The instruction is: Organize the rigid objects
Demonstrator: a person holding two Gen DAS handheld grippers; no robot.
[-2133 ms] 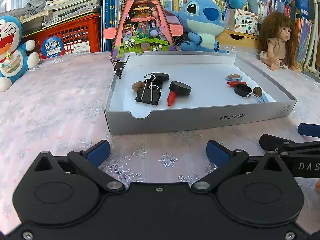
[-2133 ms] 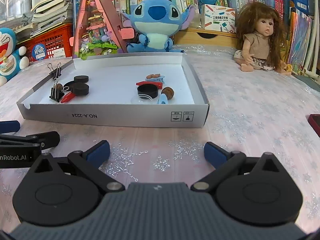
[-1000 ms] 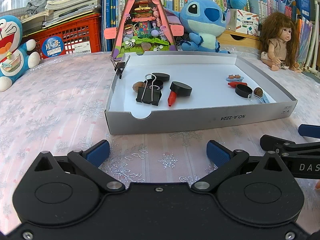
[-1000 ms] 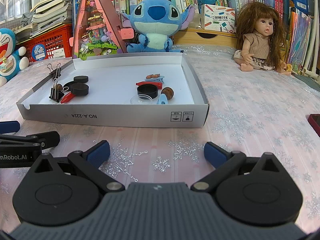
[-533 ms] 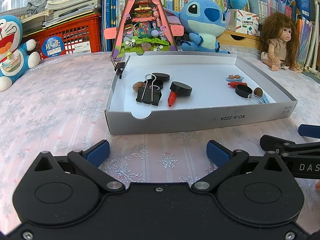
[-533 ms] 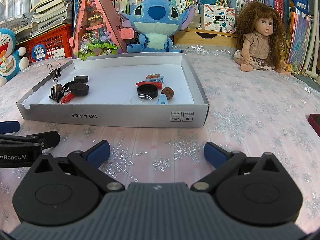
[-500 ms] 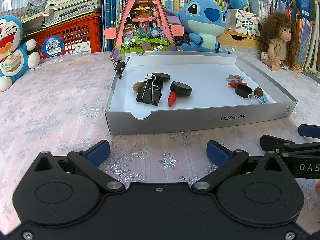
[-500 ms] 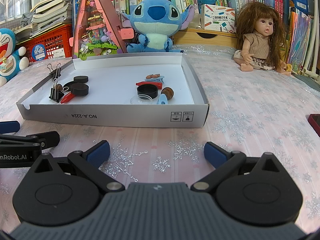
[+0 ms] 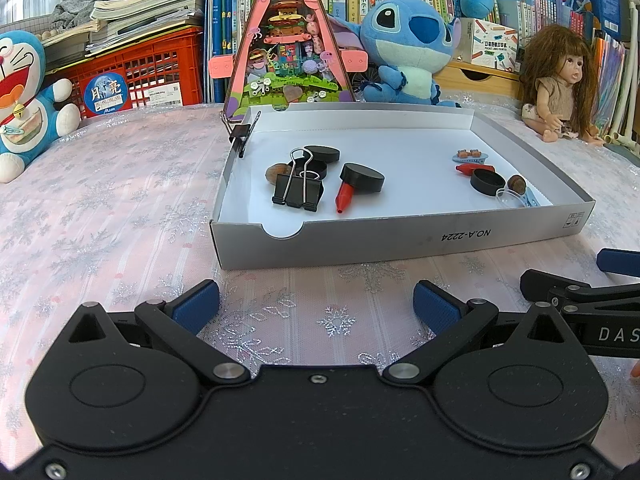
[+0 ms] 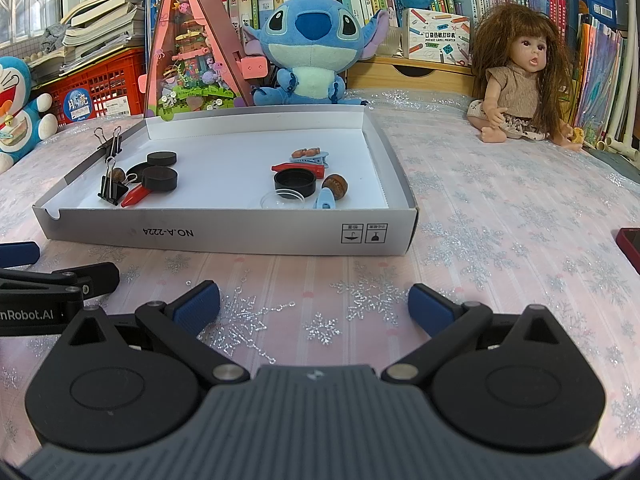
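Both the left gripper (image 9: 316, 306) and right gripper (image 10: 314, 304) sit wide open, holding nothing, parked near the shallow white cardboard tray (image 9: 400, 236) where two clusters of small bits lie, left and right.

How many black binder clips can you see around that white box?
2. One binder clip lies inside the box, on its left side beside the red-tipped stamp. A smaller binder clip is clamped on the box's left wall. Others may be hidden.
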